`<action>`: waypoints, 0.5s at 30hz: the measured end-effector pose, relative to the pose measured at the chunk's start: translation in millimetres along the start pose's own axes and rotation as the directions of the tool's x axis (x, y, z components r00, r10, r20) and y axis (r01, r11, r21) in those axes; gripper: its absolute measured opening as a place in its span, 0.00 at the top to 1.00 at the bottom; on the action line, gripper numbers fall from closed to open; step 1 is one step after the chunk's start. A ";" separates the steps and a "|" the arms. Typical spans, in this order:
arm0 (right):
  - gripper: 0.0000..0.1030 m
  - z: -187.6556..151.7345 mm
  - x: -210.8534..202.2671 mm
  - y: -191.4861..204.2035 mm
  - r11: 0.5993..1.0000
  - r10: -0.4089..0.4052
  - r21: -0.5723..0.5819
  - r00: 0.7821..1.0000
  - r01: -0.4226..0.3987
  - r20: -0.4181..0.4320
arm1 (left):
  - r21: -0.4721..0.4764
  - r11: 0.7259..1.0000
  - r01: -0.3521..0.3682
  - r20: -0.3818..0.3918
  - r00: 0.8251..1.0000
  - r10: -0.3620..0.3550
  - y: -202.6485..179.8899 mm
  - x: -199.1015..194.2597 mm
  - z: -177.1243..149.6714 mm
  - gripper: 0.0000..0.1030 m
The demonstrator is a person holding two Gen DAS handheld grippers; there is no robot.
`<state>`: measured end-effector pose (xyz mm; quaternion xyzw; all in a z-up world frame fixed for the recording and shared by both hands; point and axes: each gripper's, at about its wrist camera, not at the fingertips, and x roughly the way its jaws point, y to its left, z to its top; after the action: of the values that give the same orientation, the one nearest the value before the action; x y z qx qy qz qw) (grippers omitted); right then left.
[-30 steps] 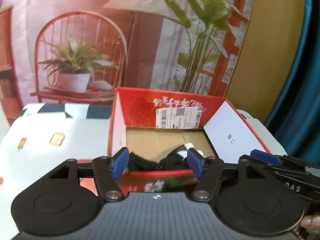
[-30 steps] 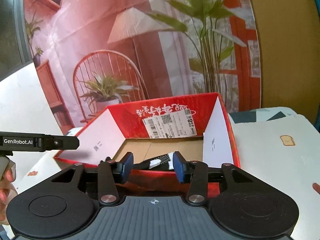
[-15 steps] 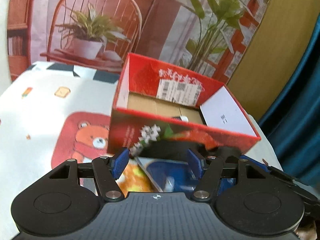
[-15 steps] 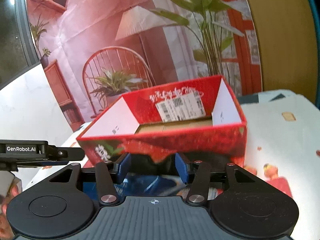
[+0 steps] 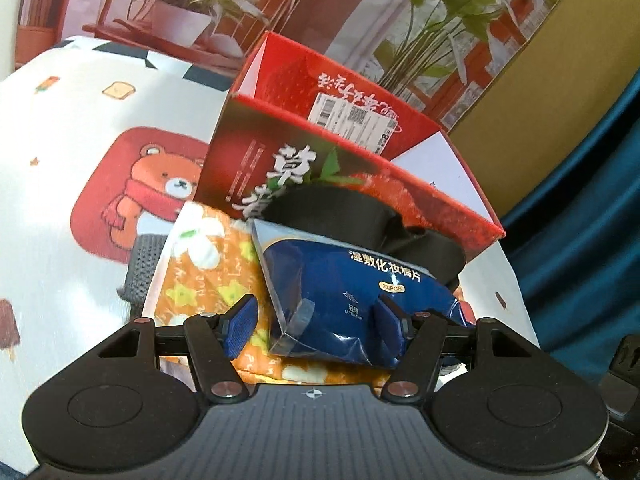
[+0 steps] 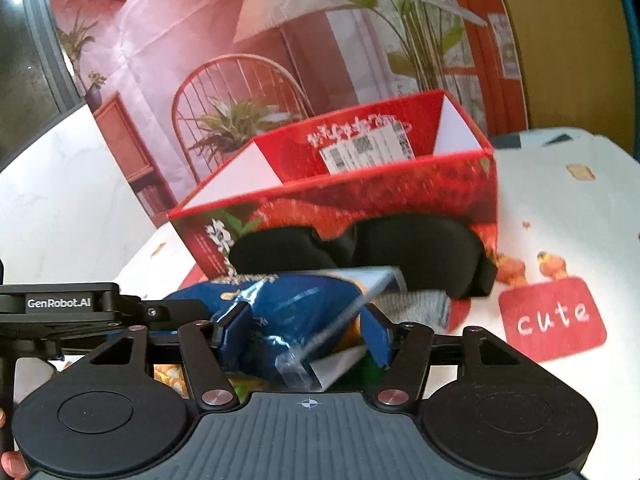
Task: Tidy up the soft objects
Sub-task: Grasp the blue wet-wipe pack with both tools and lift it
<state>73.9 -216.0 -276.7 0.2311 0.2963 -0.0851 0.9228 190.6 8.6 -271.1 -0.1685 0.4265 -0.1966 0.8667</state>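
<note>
With both hand-held grippers, left (image 5: 316, 326) and right (image 6: 306, 330), spread open around the blue pouch (image 5: 344, 296), nothing visibly sits in the red box (image 5: 320, 160) yet.

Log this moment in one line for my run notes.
both tools open | straddling blue pouch | red box behind

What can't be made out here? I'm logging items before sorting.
- Inside of the red box: hidden in both views by its front wall.
- Grey knit item: mostly covered by the orange floral cloth, left view.
- Blue packet: blurred, print unreadable, right view.
</note>
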 end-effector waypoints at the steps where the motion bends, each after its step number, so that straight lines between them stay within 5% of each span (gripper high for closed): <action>1: 0.45 -2.4 -0.2 -1.1 1.000 0.001 0.007 1.000 -0.001 -0.004 | -0.003 1.000 0.001 0.002 1.000 -0.001 1.3 0.2 -1.4 0.35; 5: 0.47 -6.4 -0.8 -3.7 1.000 0.014 0.019 1.000 -0.014 -0.005 | 0.002 1.000 0.019 0.009 1.000 -0.019 2.3 0.3 -4.7 0.45; 15: 0.65 -7.9 1.0 2.8 0.999 0.012 -0.044 1.000 -0.012 0.000 | 0.006 1.000 0.011 -0.002 1.000 -0.011 2.6 7.6 -9.1 0.45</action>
<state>71.5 -209.8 -281.9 0.2123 0.2967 -0.0731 0.9282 188.1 6.0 -282.6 -0.1680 0.4256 -0.2029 0.8657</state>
